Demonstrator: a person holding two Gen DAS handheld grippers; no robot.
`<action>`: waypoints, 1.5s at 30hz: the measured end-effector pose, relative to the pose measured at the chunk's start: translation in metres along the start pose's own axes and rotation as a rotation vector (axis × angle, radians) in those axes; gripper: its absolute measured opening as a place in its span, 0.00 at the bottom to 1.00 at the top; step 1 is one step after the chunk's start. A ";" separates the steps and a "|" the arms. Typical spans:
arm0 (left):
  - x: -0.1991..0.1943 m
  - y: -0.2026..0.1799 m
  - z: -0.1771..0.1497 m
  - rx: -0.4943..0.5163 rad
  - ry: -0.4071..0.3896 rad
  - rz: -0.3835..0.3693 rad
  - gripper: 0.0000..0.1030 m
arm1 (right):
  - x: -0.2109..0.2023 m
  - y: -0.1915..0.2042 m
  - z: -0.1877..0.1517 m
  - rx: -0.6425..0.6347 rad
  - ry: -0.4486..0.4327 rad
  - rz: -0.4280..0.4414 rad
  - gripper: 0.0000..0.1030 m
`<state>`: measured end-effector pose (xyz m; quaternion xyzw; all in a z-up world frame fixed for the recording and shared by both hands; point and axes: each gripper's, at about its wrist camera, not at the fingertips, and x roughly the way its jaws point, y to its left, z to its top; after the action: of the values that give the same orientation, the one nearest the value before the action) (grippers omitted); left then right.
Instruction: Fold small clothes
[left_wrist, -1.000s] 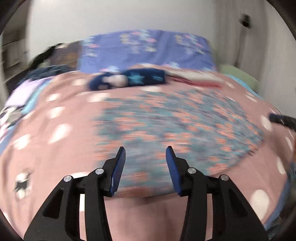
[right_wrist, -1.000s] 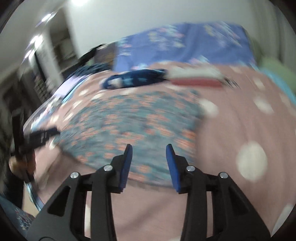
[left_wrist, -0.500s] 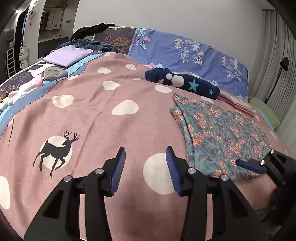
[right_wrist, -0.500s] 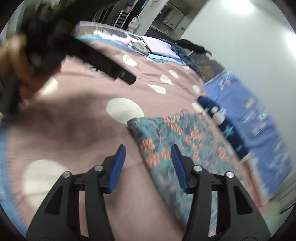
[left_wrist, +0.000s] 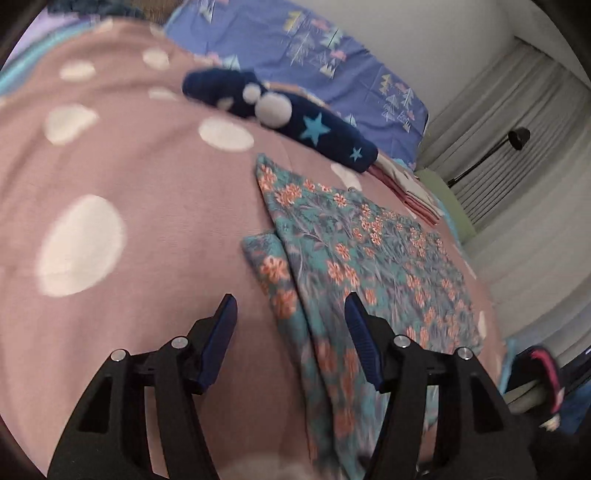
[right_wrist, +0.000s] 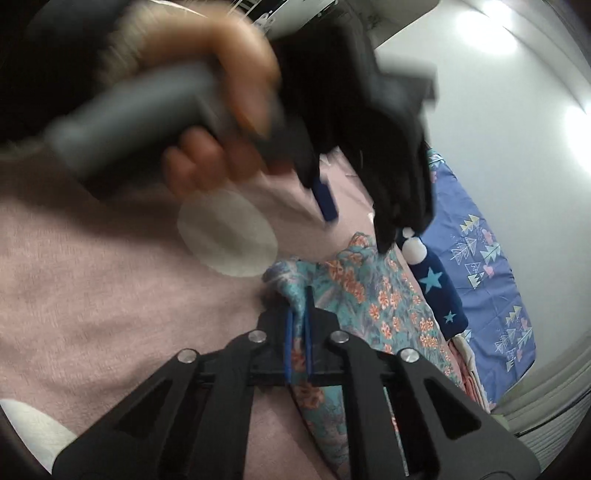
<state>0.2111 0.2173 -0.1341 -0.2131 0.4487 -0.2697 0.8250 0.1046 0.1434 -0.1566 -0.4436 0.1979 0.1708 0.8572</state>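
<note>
Pinching the near edge of the floral garment (right_wrist: 373, 295), the right gripper (right_wrist: 298, 295) has just closed its jaws on the fabric, likely to lift it for a fold; the cloth lies flat on the pink spotted bedspread (left_wrist: 129, 177), while the left gripper (left_wrist: 290, 314), jaws just widened and empty, hovers over the neighbouring edge, seemingly ready to take a matching hold

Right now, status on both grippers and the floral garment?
Right gripper shut on floral garment edge. Left gripper open, just widened, over near edge, not gripping. Navy star piece lies beyond, clear.
</note>
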 end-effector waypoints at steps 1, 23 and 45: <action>0.009 0.004 0.004 -0.030 -0.016 -0.025 0.57 | -0.003 -0.004 0.002 0.010 -0.018 -0.007 0.03; 0.017 0.010 0.003 -0.054 0.031 -0.116 0.39 | -0.037 0.000 -0.009 0.088 -0.013 0.059 0.38; 0.032 -0.052 0.048 0.077 -0.005 -0.032 0.08 | -0.017 -0.083 -0.006 0.443 0.036 -0.039 0.06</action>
<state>0.2535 0.1624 -0.0983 -0.1890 0.4321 -0.2996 0.8293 0.1277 0.0909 -0.0944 -0.2511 0.2372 0.0984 0.9333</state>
